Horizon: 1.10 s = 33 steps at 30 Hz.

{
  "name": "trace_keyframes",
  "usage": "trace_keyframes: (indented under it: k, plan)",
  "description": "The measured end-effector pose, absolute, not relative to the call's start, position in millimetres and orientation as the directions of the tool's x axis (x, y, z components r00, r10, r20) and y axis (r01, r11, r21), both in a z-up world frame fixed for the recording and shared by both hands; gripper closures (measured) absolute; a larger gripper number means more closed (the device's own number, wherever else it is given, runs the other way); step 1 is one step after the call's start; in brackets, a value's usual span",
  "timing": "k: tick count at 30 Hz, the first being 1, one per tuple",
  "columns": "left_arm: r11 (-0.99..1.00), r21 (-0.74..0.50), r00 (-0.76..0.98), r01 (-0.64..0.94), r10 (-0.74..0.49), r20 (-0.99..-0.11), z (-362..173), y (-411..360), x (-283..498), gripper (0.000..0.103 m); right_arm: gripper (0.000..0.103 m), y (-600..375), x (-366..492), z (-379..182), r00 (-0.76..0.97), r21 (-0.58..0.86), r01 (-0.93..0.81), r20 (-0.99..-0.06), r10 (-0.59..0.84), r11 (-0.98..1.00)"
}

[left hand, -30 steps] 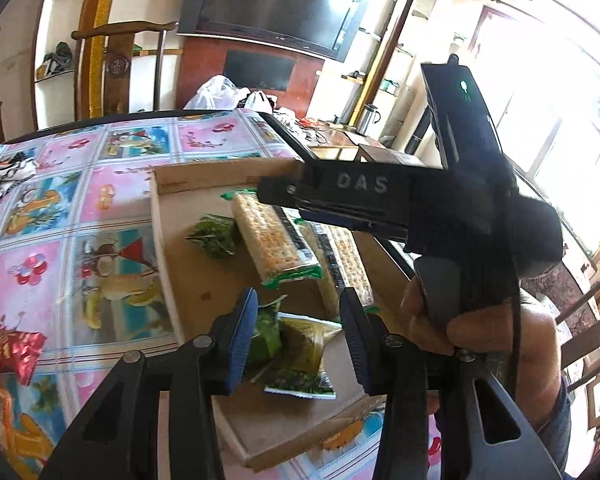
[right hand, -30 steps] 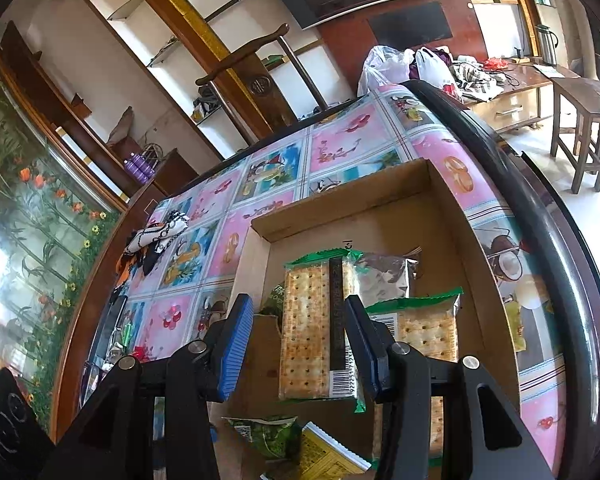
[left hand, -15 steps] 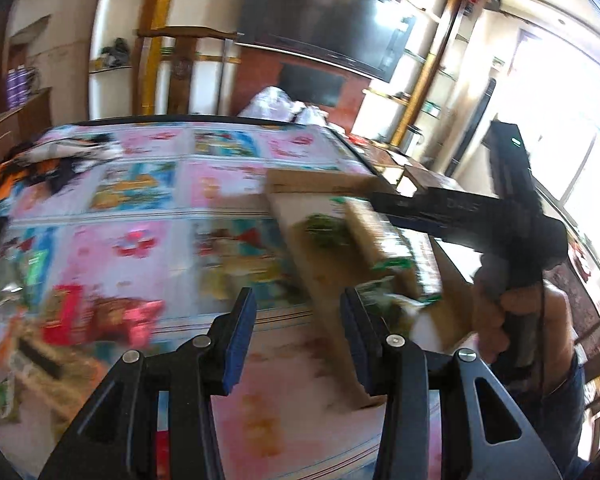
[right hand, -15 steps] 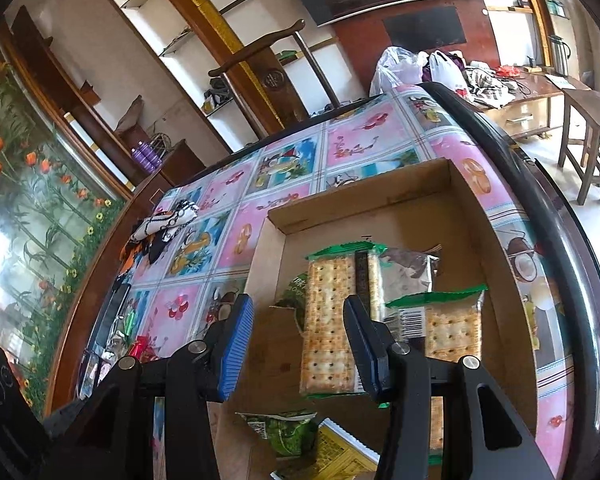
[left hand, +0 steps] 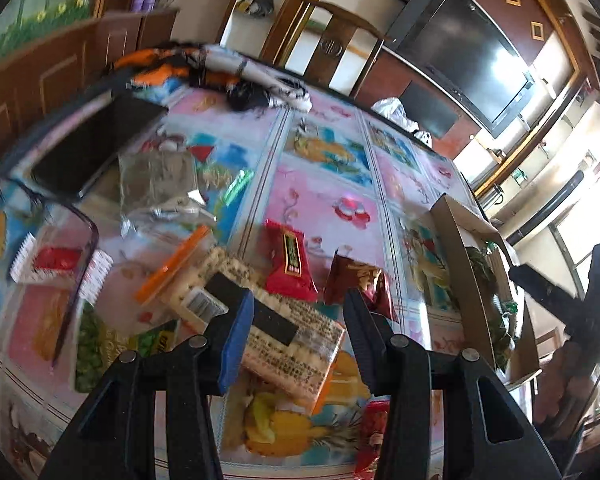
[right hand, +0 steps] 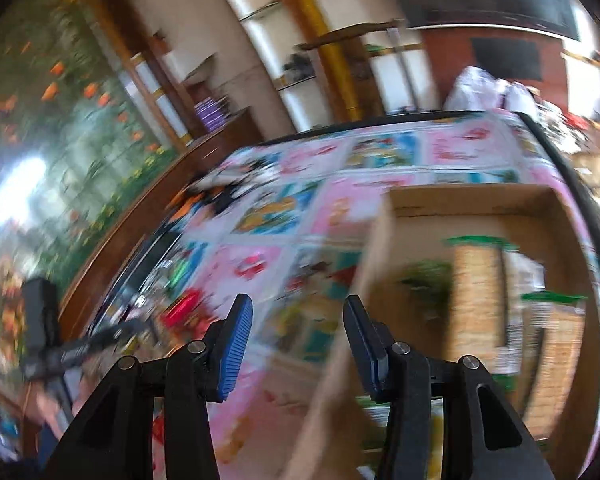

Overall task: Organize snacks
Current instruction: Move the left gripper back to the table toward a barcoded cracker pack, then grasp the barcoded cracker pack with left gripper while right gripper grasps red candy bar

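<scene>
The round table with the bright cartoon-print cover is seen in both wrist views, and most of the loose snacks lie on its left part. The shallow brown cardboard box, where snacks are collected, stands near the right edge of the table; two packets of pale crackers with green ends and some green packets are already laid inside it. Well apart from the box, the long clear packet of sesame crackers with an orange end is lying flat just below the left gripper. This gripper is held above it with the jaws moderately apart and nothing pressed between them. Beside the cracker packet, a small red snack sachet and a dark red foil sachet are found.

The right gripper is kept over the left wall of the box, also partly apart and empty; its picture is strongly blurred.

The step in hand is judged to be the picking of the next snack by the left gripper. For a good result, the gripper should be lowered until the packet's narrow width is between the pads, and the jaws should be widened first if needed. The pressure should be kept gentle, because crackers are easily broken. The neighbouring sachets should not be caught together.
</scene>
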State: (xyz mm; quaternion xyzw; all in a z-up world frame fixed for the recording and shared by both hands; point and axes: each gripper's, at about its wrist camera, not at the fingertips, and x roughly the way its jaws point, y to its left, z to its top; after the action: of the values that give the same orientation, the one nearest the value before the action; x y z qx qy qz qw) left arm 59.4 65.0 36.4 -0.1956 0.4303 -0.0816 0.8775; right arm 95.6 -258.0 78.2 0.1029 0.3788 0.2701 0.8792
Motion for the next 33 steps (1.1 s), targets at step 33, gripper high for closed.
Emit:
trace_keyframes:
  k: [33]
  plan:
    - [0.977,-0.021,0.531,-0.21,0.096,-0.842,11.3,28.9,74.2,0.05,0.046,-178.6,61.0,61.2,0.429,0.25,-0.621,-0.686,0.588,0.743]
